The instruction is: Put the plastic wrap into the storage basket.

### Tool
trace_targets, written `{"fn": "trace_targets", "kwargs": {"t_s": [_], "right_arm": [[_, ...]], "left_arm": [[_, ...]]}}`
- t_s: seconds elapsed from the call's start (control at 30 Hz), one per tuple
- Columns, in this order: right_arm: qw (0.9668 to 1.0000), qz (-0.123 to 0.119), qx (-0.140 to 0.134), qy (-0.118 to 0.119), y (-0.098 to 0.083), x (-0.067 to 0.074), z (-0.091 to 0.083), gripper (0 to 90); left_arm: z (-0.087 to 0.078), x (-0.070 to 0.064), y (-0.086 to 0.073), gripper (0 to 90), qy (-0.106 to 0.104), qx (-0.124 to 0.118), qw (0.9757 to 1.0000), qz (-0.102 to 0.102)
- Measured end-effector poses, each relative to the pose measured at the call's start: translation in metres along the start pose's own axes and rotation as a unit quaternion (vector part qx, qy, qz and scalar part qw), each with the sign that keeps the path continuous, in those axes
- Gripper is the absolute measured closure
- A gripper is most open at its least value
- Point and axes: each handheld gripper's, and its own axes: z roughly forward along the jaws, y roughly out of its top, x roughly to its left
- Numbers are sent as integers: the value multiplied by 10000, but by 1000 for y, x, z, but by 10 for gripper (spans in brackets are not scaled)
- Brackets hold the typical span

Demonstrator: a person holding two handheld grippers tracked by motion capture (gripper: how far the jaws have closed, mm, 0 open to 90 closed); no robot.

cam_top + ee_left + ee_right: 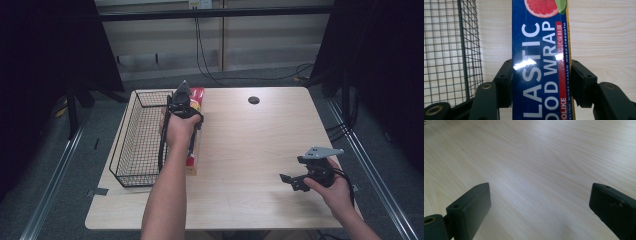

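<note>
A long blue box of plastic food wrap (541,45), with a grapefruit picture at its far end, lies flat on the wooden table (250,145) just right of a black wire basket (142,135). My left gripper (182,106) is over the box's far half, and in the left gripper view its jaws (541,72) press on both long sides of the box. The box's red end (196,93) shows beyond the hand. My right gripper (290,182) is held low over the table's near right part, open, with only bare wood between its jaws (540,197).
The basket's mesh wall (451,50) stands close on the left of the box. A small black round grommet (254,100) sits in the table near its far edge. Dark curtains and cables lie beyond the table.
</note>
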Motion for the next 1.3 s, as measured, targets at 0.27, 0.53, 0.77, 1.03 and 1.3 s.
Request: {"fn": "trace_targets", "kwargs": {"t_s": [0.27,0.53,0.77,1.03,1.3], "right_arm": [[10000,-9,26,43,1,1,1,36],[10000,-12,11,48,1,2,2,36],[10000,-20,15,43,1,2,2,36],[10000,-29,17,39,2,2,2,36],[10000,-49,35,32,2,3,1,36]], "left_arm": [[-11,6,1,447,61,3,10000,15],[-19,11,2,446,70,22,9999,-83],[-24,15,3,447,92,42,9999,-113],[-30,20,2,447,127,38,9999,-81],[-39,26,2,447,127,-17,9998,-174]]}}
